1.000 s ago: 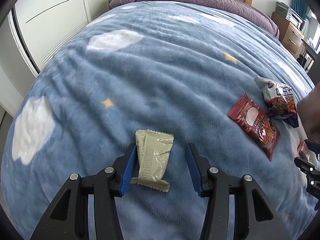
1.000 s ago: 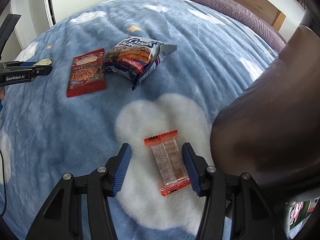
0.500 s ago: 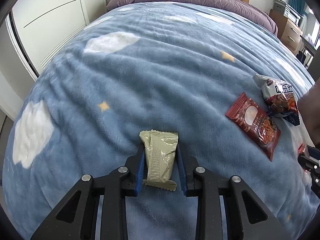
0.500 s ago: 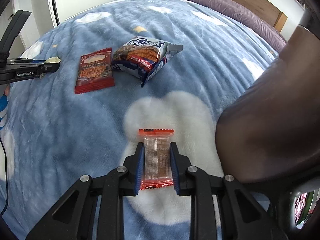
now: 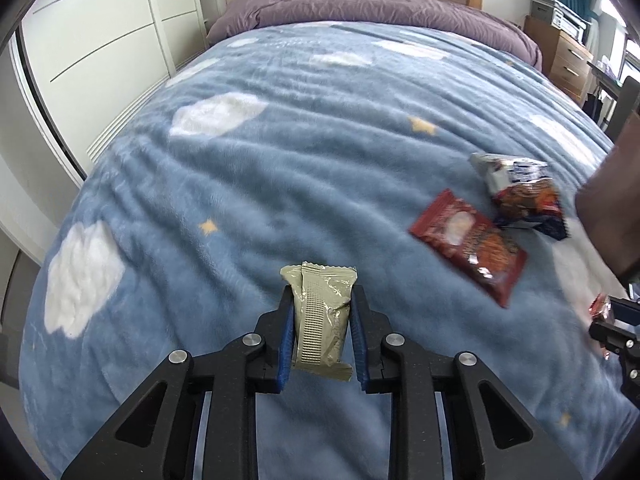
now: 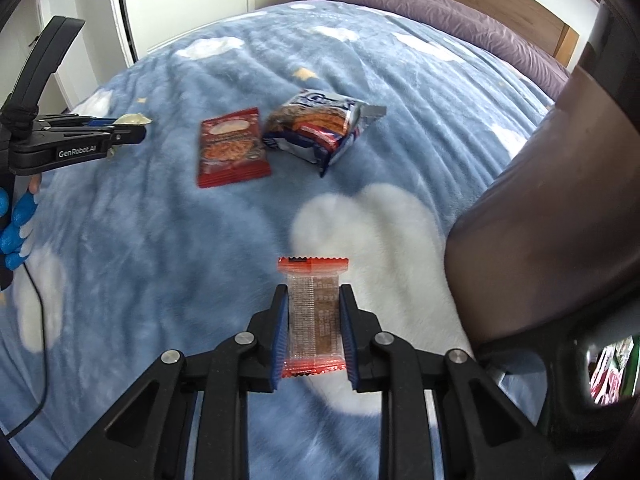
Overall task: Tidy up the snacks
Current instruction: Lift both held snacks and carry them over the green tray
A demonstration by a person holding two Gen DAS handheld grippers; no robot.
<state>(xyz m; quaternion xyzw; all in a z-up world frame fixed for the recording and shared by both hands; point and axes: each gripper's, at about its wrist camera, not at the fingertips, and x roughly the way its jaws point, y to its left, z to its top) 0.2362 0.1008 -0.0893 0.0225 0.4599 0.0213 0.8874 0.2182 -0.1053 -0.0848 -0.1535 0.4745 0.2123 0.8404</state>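
- Left wrist view: left gripper clamped on the green bar, jaws just closed further, pads pressing both long edges; wrapper dented at one side.
- Bar apparently raised off the blanket, its far end sticking out past the fingertips.
- Red packet and blue bag lying flat to the right, just beside each other, near the blanket's edge.
- Right gripper glimpsed at the frame's right edge with a scrap of orange wrapper in it.
- Right wrist view: right gripper shut tight on the orange bar, pads on both long sides, serrated end poking forward above a white cloud patch.
- Left gripper seen side-on at far left, pale wrapper end showing at its tip.
- Red packet and blue bag untouched between the two tools.
- A dark brown rounded shape close on the right; too near the lens to identify.
- Step in hand, by judgement: both bars picked, carry phase starting.
- Next move likely calls for bringing both bars to one gathering spot, keeping grip steady, since slick wrappers could slide out.
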